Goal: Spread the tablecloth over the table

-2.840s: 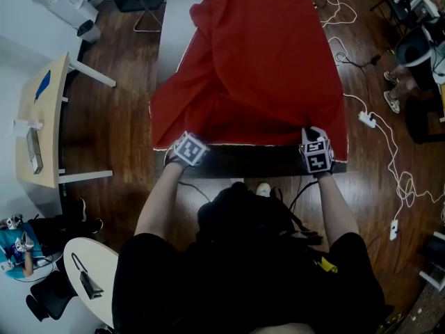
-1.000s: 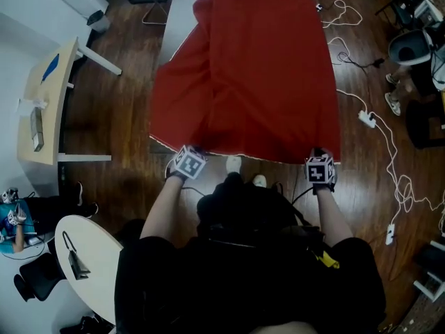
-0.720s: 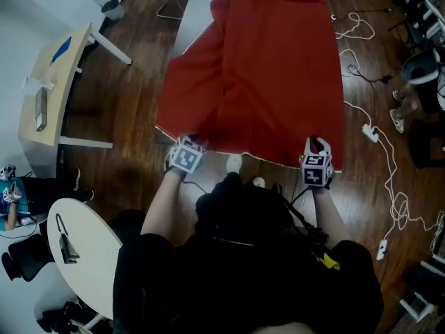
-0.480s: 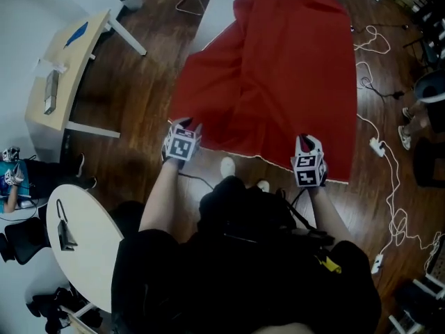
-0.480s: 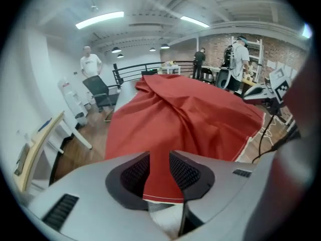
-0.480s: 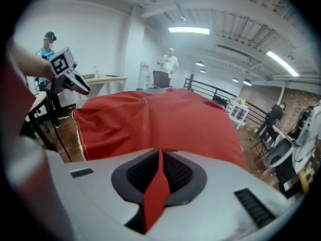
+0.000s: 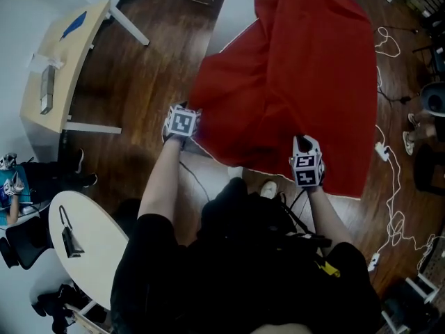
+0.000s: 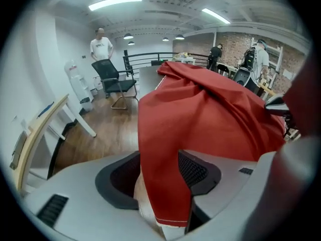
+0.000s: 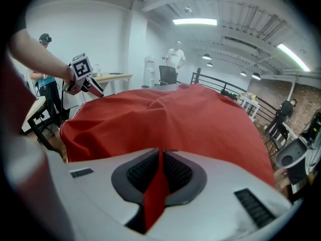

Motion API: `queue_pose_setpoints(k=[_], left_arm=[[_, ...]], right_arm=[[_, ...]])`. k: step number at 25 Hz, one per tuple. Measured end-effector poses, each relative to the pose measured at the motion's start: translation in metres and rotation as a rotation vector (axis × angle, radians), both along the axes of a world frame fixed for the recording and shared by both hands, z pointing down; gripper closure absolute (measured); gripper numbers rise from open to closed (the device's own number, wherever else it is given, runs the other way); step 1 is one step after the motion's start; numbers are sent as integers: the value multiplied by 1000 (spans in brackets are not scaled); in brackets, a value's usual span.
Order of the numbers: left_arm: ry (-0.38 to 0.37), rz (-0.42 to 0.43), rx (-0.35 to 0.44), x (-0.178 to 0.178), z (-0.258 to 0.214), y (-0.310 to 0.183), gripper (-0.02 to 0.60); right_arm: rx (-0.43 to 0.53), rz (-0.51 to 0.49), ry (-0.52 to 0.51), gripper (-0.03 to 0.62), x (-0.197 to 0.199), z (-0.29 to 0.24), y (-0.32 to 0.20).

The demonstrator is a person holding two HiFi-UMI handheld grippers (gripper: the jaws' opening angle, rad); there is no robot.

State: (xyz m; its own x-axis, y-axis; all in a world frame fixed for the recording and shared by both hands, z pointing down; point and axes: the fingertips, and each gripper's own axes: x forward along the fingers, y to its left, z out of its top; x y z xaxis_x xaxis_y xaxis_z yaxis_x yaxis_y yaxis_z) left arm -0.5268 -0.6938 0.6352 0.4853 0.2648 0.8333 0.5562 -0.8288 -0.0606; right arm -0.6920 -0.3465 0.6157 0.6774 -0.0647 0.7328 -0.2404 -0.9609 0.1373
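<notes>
A red tablecloth (image 7: 299, 68) lies rumpled over a long grey table (image 7: 236, 12), its near hem hanging over the floor. At the hem's left corner is my left gripper (image 7: 186, 110). Its jaws have just been opening, and a strip of the cloth (image 8: 165, 164) hangs loosely between them in the left gripper view, with a gap beside one pad (image 8: 123, 177). My right gripper (image 7: 306, 143) is at the hem's right side, shut on a thin fold of cloth (image 9: 156, 190) in the right gripper view.
A light wooden table (image 7: 62, 54) and a round white table (image 7: 87, 256) stand at the left. Cables and a power strip (image 7: 389, 207) trail on the wooden floor at the right. An office chair (image 8: 113, 79) and a standing person (image 8: 103, 44) are beyond the table.
Both grippers have swung round with the hem, which now runs slantwise and clear of the table's end. The left gripper has moved up and away from my body.
</notes>
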Motion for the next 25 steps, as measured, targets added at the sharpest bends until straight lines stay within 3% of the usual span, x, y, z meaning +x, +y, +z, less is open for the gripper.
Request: queue_pose_setpoints(k=[6, 7, 8, 9, 10, 16, 25], left_arm=[[-84, 12, -40, 2, 27, 2, 332], [-80, 1, -48, 4, 26, -1, 357], [-70, -4, -40, 6, 25, -6, 430], [-60, -1, -26, 7, 24, -12, 545], [-56, 3, -20, 7, 24, -16, 579], [-27, -90, -68, -4, 7, -36, 580], [-51, -321, 51, -82, 13, -122, 580]], right_arm=[[-21, 4, 42, 560, 36, -9, -30], [-36, 19, 27, 560, 38, -5, -28], [-48, 39, 15, 560, 38, -2, -25], [-51, 64, 4, 562, 38, 2, -20], [-49, 91, -7, 562, 35, 6, -15], [-105, 130, -87, 562, 20, 24, 10], [-109, 95, -153, 562, 0, 48, 7]])
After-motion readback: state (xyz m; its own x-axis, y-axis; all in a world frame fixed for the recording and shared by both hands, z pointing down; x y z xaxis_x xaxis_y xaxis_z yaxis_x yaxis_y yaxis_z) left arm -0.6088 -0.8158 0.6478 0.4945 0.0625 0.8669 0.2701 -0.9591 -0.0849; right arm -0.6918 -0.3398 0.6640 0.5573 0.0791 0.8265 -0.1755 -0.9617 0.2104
